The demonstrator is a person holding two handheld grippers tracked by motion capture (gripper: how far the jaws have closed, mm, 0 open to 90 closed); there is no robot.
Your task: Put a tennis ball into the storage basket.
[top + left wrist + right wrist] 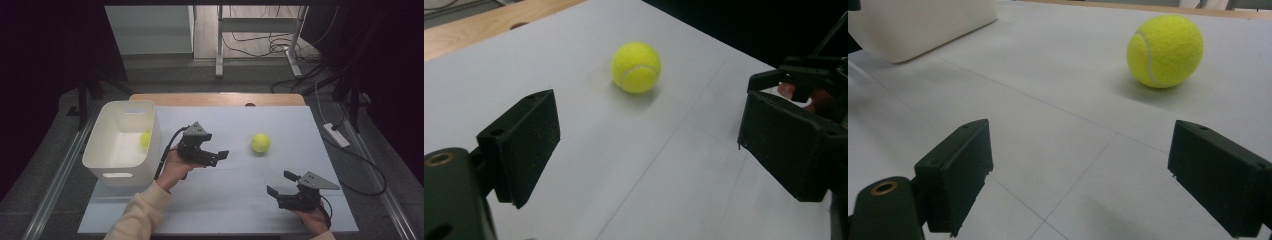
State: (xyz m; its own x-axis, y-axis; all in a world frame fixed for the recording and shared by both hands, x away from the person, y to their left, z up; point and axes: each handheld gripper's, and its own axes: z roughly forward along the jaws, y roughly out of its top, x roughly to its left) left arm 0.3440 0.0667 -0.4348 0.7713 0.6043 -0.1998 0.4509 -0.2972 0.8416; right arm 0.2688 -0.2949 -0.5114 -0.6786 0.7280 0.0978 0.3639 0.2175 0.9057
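A yellow tennis ball [260, 143] lies on the white table sheet [240, 200], right of centre. My left gripper [219, 157] is held a short way to the ball's left and points toward it, open and empty. In the left gripper view the ball [636, 67] lies ahead of the open jaws of the left gripper [649, 145], apart from them. My right gripper [280, 183] rests near the front right, open and empty. In the right gripper view the ball [1165, 51] sits ahead and to the right of the right gripper [1078, 175]. A second tennis ball [145, 139] lies inside the white bin [120, 165].
The white bin [923, 25] stands at the table's left edge. A wooden strip [215, 99] runs along the far edge. The right gripper [804, 75] and its hand appear at the far right of the left gripper view. Cables and a power strip [336, 135] lie on the floor to the right.
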